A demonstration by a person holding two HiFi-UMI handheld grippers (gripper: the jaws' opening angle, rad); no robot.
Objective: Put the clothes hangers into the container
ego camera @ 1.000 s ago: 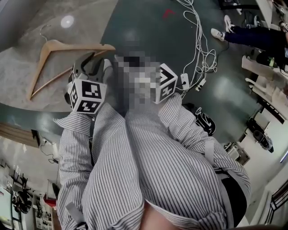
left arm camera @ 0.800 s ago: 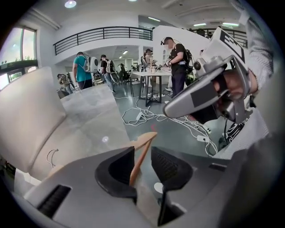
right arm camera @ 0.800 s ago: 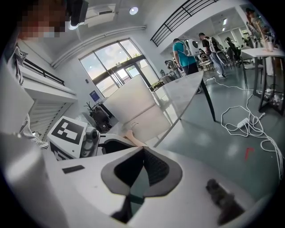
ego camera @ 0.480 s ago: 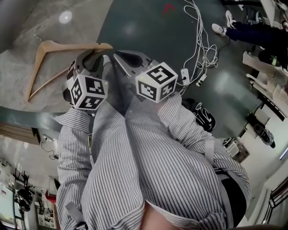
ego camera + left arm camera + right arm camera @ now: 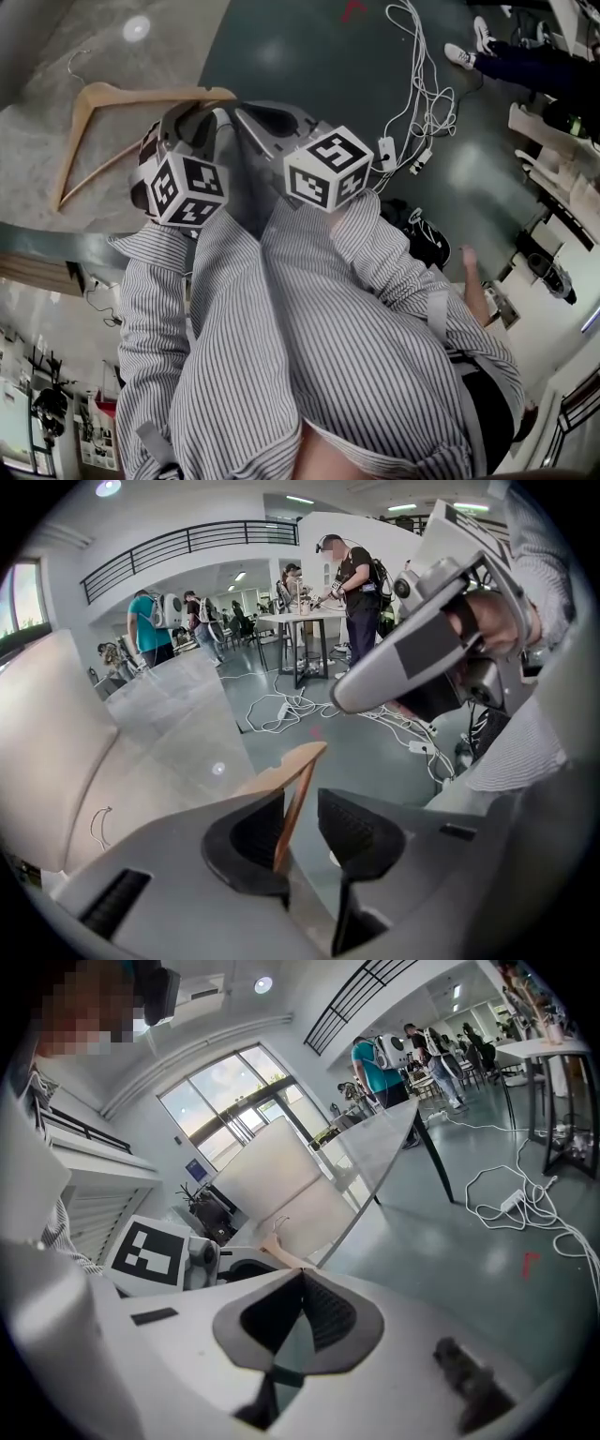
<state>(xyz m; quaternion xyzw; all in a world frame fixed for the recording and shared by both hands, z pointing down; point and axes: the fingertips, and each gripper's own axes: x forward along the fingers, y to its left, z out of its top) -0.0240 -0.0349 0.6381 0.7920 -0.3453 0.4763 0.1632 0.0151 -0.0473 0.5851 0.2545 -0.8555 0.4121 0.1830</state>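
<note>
A wooden clothes hanger (image 5: pixel 141 94) with a wire hook lies flat on the grey table (image 5: pixel 37 141) at the upper left. My left gripper (image 5: pixel 208 112) is at the hanger's right end. In the left gripper view that end of the hanger (image 5: pixel 292 771) stands between the jaws of the left gripper (image 5: pixel 300 808), close to the left pad, with a gap to the right pad. My right gripper (image 5: pixel 246 114) hovers just right of it over the floor. Its jaws touch at the tips (image 5: pixel 301 1274) with nothing in them. A large white box (image 5: pixel 272 1180) stands on the table beyond the hanger (image 5: pixel 277 1241).
White cables and a power strip (image 5: pixel 412 84) trail over the dark green floor to the right. A person's shoes (image 5: pixel 464 52) are at the upper right, and a hand (image 5: pixel 473 277) shows at the right. Other people and tables (image 5: pixel 300 621) stand farther off.
Both grippers have edged slightly forward towards the hanger's right end. A person's hand has come into view at the right. The hanger has not moved on the table.
</note>
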